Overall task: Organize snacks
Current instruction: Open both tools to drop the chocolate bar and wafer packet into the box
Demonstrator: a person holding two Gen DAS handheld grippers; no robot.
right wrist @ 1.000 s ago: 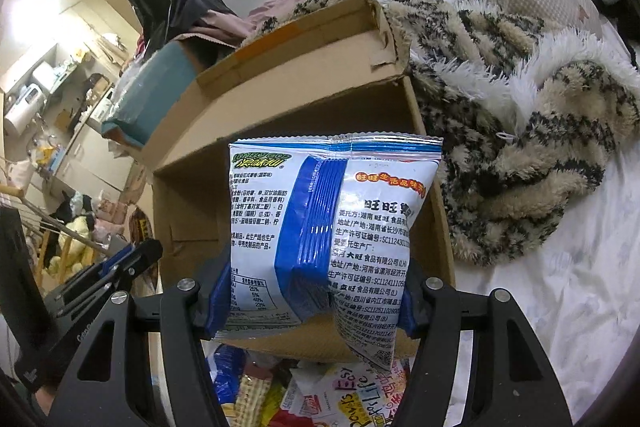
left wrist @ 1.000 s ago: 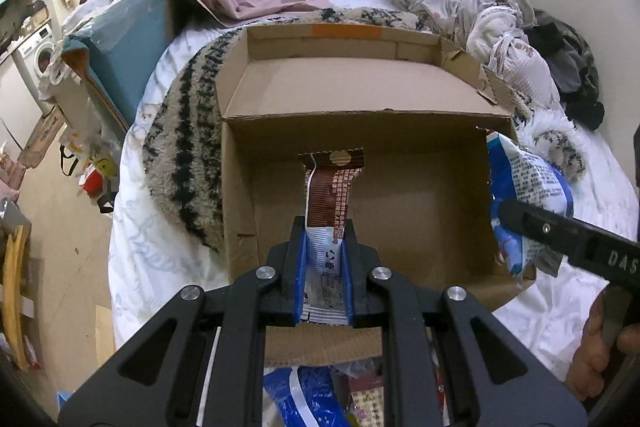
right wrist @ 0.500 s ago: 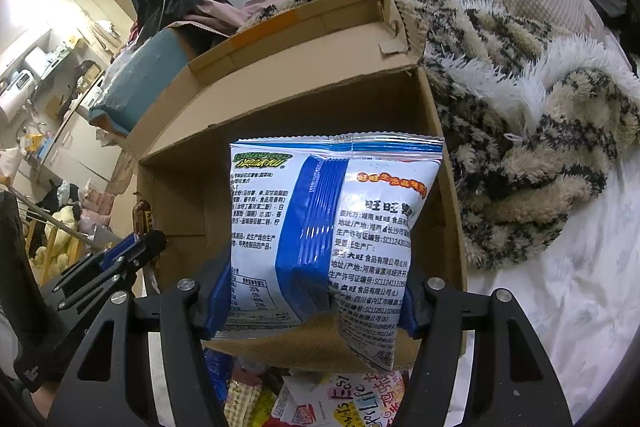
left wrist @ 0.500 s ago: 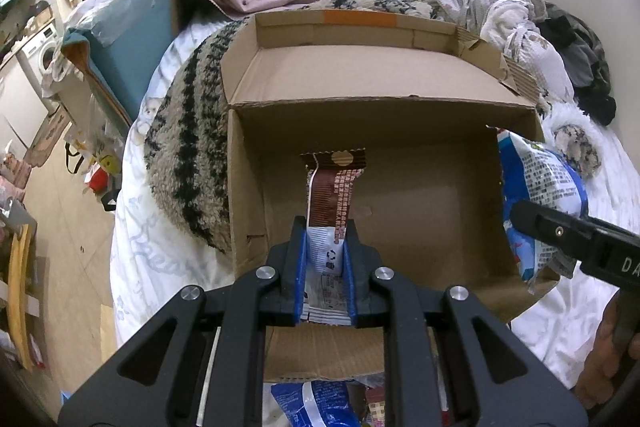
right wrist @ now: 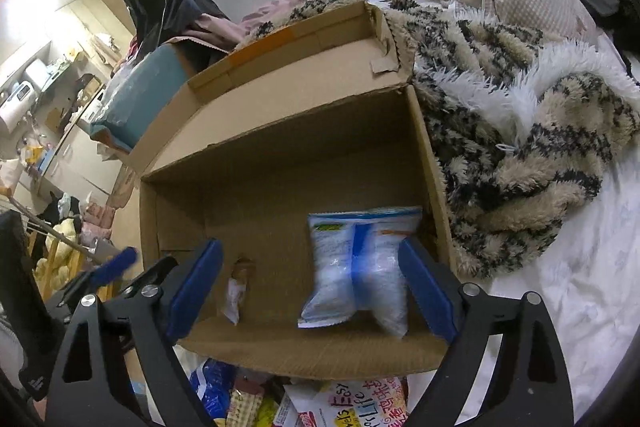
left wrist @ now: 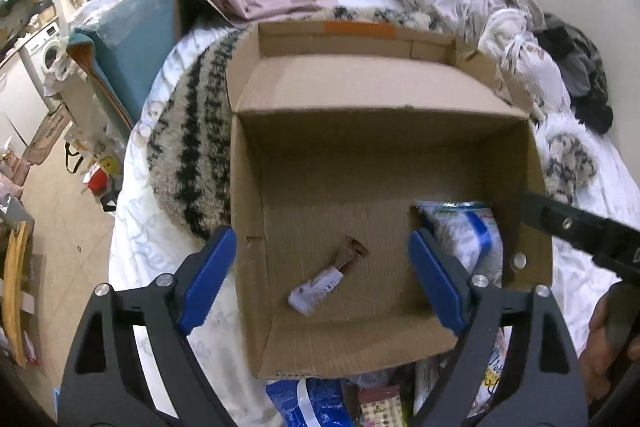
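Packet point(right wrist: 344, 401) lettered "Easy Life", box point(right wrist: 304, 155) unmarked

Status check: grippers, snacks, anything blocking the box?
Left gripper and right gripper opening, nothing between pads. Brown bar and blue-white bag inside cardboard box. Nothing blocking.

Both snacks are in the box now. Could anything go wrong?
Maybe. The blue bag looks blurred, so it may not have settled yet, and it lies between the opening right tongs, which could snag it on pulling back. The box sits on soft bedding, so a bump might tip it. The small bar looks safe.
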